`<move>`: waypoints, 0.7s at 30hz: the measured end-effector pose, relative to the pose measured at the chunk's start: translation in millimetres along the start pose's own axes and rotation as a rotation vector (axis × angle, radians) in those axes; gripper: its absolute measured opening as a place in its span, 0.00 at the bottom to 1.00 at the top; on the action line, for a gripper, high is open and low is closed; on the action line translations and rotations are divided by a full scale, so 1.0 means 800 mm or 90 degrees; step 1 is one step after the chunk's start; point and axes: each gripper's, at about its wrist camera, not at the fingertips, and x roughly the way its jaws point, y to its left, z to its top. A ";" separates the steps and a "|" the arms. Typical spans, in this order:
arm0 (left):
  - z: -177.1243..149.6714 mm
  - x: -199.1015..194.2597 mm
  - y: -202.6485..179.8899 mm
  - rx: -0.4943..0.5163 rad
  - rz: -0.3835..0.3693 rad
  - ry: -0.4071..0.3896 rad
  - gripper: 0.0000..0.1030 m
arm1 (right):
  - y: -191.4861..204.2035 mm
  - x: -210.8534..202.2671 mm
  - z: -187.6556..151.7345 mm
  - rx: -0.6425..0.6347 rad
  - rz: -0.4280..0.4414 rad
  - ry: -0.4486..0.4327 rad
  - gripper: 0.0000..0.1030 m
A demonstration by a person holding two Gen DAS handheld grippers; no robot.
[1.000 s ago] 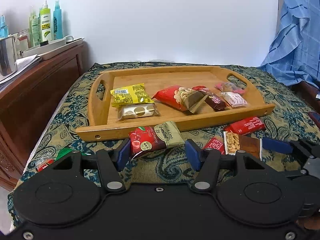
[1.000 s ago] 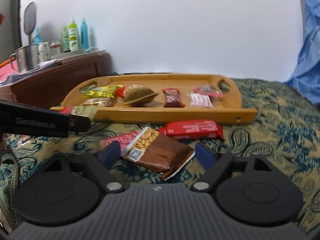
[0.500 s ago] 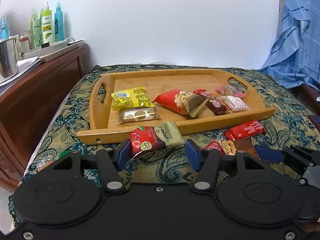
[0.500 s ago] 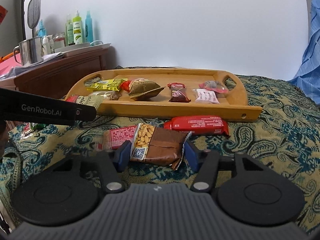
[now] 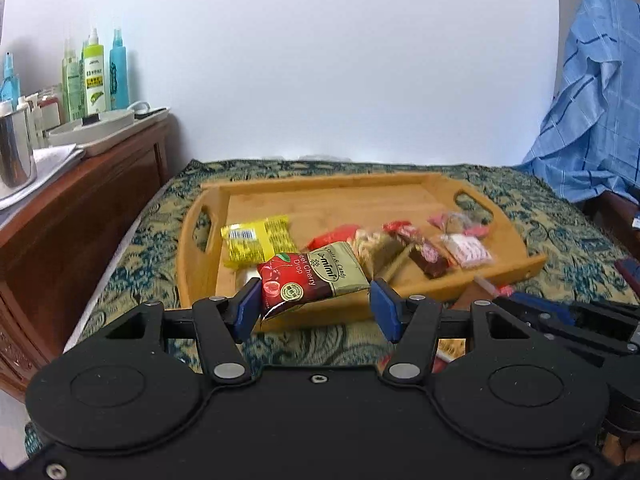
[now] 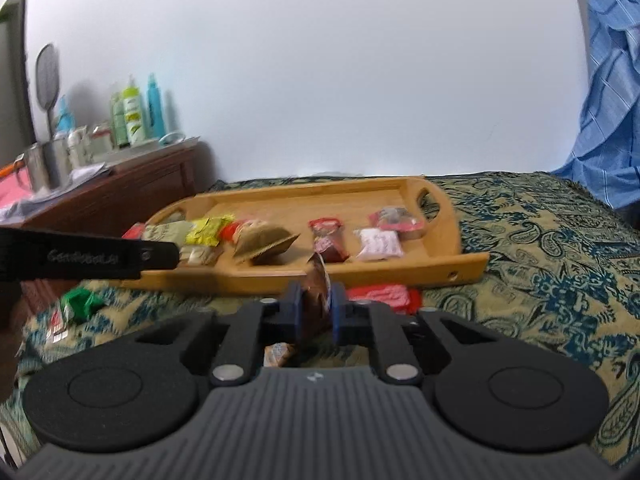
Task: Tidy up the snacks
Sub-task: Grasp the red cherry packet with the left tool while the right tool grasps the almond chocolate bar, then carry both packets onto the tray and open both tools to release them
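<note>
Red-and-gold cherry packet (image 5: 312, 278), yellow packet (image 5: 258, 240), blue-green paisley cloth (image 6: 540, 248), tan wooden tray (image 5: 320, 188)

My left wrist camera sits just behind the left gripper (image 5: 314, 306), looking forward and slightly down along its fingers at the near rail of the wooden tray (image 5: 344, 188), close ahead. My right wrist camera looks along the right gripper (image 6: 314, 306) from further right, the tray (image 6: 440, 270) ahead. Both views share the tray, the paisley cloth (image 5: 560, 236) and the wooden dresser (image 6: 120, 196) at left.
</note>
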 end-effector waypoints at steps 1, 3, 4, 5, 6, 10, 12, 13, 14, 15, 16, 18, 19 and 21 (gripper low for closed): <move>0.003 0.001 0.000 -0.005 0.002 -0.002 0.54 | -0.003 0.005 0.003 0.000 -0.001 0.009 0.16; 0.009 0.003 0.001 -0.017 0.003 -0.003 0.54 | -0.009 0.010 0.005 0.005 -0.004 0.016 0.17; 0.012 0.004 0.002 -0.023 0.001 -0.004 0.54 | -0.011 0.010 0.003 0.009 -0.005 0.018 0.17; 0.014 0.005 0.002 -0.026 0.000 -0.005 0.54 | -0.013 0.011 0.002 0.008 -0.003 0.023 0.21; 0.016 0.005 0.001 -0.026 0.000 -0.008 0.54 | -0.013 0.011 -0.001 0.008 -0.001 0.026 0.31; 0.020 0.008 0.000 -0.027 0.002 -0.011 0.54 | -0.008 0.011 -0.011 0.004 0.022 0.045 0.66; 0.020 0.009 0.000 -0.028 0.001 -0.009 0.54 | 0.000 0.014 -0.016 -0.014 0.037 0.060 0.73; 0.020 0.009 0.000 -0.028 0.000 -0.008 0.54 | 0.005 0.015 -0.019 -0.025 0.039 0.066 0.75; 0.019 0.009 -0.001 -0.027 0.000 -0.008 0.54 | 0.009 0.018 -0.022 -0.035 0.041 0.073 0.80; 0.019 0.009 -0.001 -0.027 0.000 -0.009 0.54 | 0.014 0.019 -0.025 -0.042 0.044 0.080 0.83; 0.019 0.009 -0.001 -0.026 0.000 -0.009 0.54 | 0.017 0.021 -0.027 -0.048 0.045 0.086 0.83; 0.019 0.009 -0.001 -0.025 0.001 -0.010 0.54 | 0.022 0.024 -0.030 -0.053 0.043 0.095 0.79; 0.019 0.009 0.000 -0.025 0.002 -0.011 0.54 | 0.024 0.023 -0.031 -0.058 0.038 0.097 0.70; 0.020 0.009 0.000 -0.026 0.002 -0.012 0.54 | 0.026 0.020 -0.032 -0.060 0.030 0.090 0.54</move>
